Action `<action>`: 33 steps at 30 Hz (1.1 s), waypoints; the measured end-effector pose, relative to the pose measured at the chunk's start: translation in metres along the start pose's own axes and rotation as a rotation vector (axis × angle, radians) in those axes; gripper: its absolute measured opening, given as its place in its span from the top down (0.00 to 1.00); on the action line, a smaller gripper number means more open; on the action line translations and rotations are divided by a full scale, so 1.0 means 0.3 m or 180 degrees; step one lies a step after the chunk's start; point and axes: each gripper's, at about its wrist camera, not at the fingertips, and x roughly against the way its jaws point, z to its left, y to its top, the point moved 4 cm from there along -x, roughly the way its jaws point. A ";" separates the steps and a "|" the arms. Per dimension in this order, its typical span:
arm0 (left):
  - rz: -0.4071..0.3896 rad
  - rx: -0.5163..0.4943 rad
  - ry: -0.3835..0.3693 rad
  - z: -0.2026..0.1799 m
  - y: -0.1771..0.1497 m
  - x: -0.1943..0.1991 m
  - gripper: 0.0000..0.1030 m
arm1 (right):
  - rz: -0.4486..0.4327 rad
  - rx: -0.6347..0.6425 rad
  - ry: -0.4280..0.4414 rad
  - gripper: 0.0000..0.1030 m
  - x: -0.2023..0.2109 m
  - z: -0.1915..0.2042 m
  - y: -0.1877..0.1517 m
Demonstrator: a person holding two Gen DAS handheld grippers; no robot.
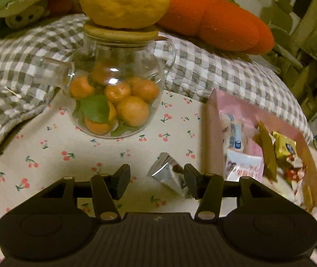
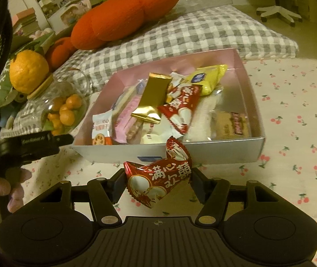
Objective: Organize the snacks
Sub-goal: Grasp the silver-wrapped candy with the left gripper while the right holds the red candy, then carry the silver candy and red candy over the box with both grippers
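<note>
1. Nearest to us, the right gripper [image 2: 157, 185] has its jaws clenched on a red snack packet [image 2: 158, 181], held crumpled just in front of the box's near wall.
2. Our left gripper [image 1: 157, 179] has its jaws released and apart; nothing is pressed between them. A silver packet [image 1: 169, 175] lies on the cherry-print cloth [image 1: 47, 146] just beside its right finger, partly hidden by it.
3. From the right wrist view, a person's hand [image 2: 0, 191] grips the handle of the left gripper at the left edge.
4. Beyond the red packet sits the pink box [image 2: 245, 71], open at the top, already holding a pile of snacks: a gold wrapper [image 2: 153, 98], a yellow bag [image 2: 205, 77], another red packet [image 2: 181, 109] and several paler ones.
5. Left of the box stands a glass teapot [image 1: 114, 84] filled with small oranges, a wooden lid on it and a large orange fruit [image 1: 125, 0] resting on the lid.
6. Farthest back, a grey checked quilt [image 2: 180, 35] carries an orange carrot-shaped cushion [image 2: 127, 13].
</note>
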 end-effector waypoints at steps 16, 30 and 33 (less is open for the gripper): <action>0.0289 0.0325 0.0334 -0.045 -0.002 -0.071 0.74 | 0.0052 0.0344 0.0057 0.40 -0.047 0.120 -0.005; 0.0202 0.0410 0.0256 -0.028 -0.008 -0.019 0.83 | 0.0044 0.0379 0.0068 0.40 -0.035 0.128 -0.014; 0.0216 0.0455 0.0222 -0.021 -0.008 0.001 0.83 | 0.0019 0.0344 0.0092 0.40 -0.023 0.127 -0.013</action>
